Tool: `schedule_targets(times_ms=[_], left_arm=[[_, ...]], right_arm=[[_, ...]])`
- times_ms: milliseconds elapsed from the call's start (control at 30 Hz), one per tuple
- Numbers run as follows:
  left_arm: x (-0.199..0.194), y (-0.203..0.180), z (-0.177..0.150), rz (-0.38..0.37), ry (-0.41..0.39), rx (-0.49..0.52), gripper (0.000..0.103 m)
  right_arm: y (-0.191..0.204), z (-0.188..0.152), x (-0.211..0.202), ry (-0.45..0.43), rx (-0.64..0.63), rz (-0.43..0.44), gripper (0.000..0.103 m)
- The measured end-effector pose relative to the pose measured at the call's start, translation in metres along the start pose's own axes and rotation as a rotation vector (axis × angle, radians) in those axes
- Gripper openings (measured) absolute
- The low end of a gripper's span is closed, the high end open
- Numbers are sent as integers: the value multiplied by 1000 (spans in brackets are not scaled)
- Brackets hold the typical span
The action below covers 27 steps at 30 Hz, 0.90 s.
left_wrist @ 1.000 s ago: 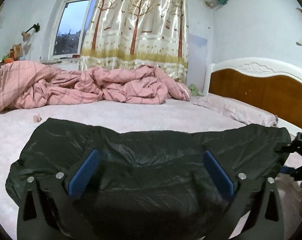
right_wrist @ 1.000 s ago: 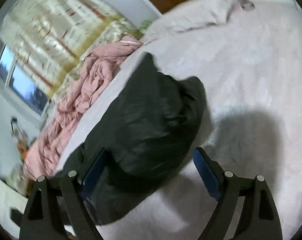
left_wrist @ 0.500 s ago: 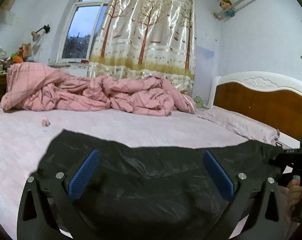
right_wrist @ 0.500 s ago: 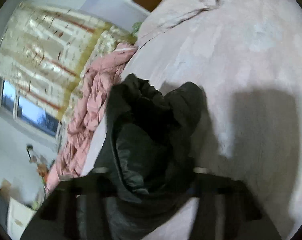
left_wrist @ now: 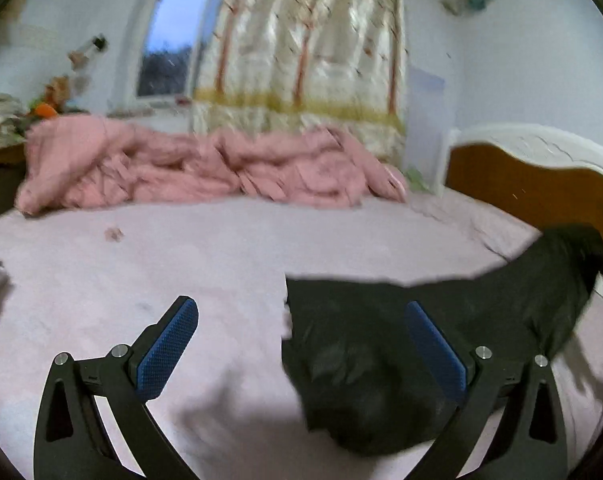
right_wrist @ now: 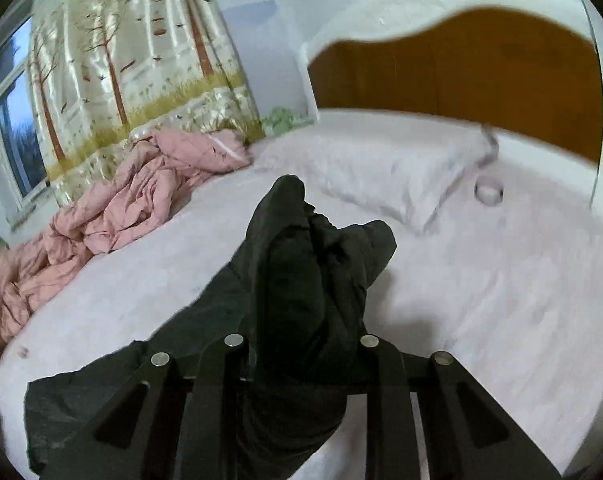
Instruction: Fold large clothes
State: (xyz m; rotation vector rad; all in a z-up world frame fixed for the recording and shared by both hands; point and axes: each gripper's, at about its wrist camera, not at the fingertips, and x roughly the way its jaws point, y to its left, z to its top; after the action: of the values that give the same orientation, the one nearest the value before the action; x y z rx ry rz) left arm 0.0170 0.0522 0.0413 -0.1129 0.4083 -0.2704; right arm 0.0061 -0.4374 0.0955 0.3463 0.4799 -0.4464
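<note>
A large black shiny garment [left_wrist: 381, 360] lies on the pale pink bed sheet [left_wrist: 181, 264]. Its right end rises off the bed toward the right edge of the left wrist view. My left gripper [left_wrist: 301, 312] is open just above the bed. Its left finger stands over bare sheet, its right finger over the garment, and its pads press on nothing. In the right wrist view the garment [right_wrist: 301, 264] is bunched into a thick wad. My right gripper [right_wrist: 301, 360] is closing on that wad and holds it lifted. The fabric hides its pads.
A crumpled pink quilt [left_wrist: 205, 168] is heaped along the far side under the curtain and window. A pillow [right_wrist: 381, 168] lies before the wooden headboard [right_wrist: 461, 72], with a small ring-like object [right_wrist: 488, 192] beside it. A tiny scrap [left_wrist: 113, 234] sits on the sheet.
My right gripper went from open around the garment's end to clamped on it, then rose and rolled. The garment slid right, baring the sheet under my left gripper's left finger.
</note>
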Motion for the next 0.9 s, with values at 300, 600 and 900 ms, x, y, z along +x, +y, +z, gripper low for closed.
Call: schedule_targets(times_ms=[300,600,900], left_arm=[[63,-1,-36,-80,280,-19,23],[76,14,-22,-110,217,-78,9],[80,15,-25,-137,219,-89,11]], right_arm=[[98,-9,-79,-182,-198,167,25],[204,-88,-126,-132,-339,437,25],[253,-165,-101,-56,-491,455,70]])
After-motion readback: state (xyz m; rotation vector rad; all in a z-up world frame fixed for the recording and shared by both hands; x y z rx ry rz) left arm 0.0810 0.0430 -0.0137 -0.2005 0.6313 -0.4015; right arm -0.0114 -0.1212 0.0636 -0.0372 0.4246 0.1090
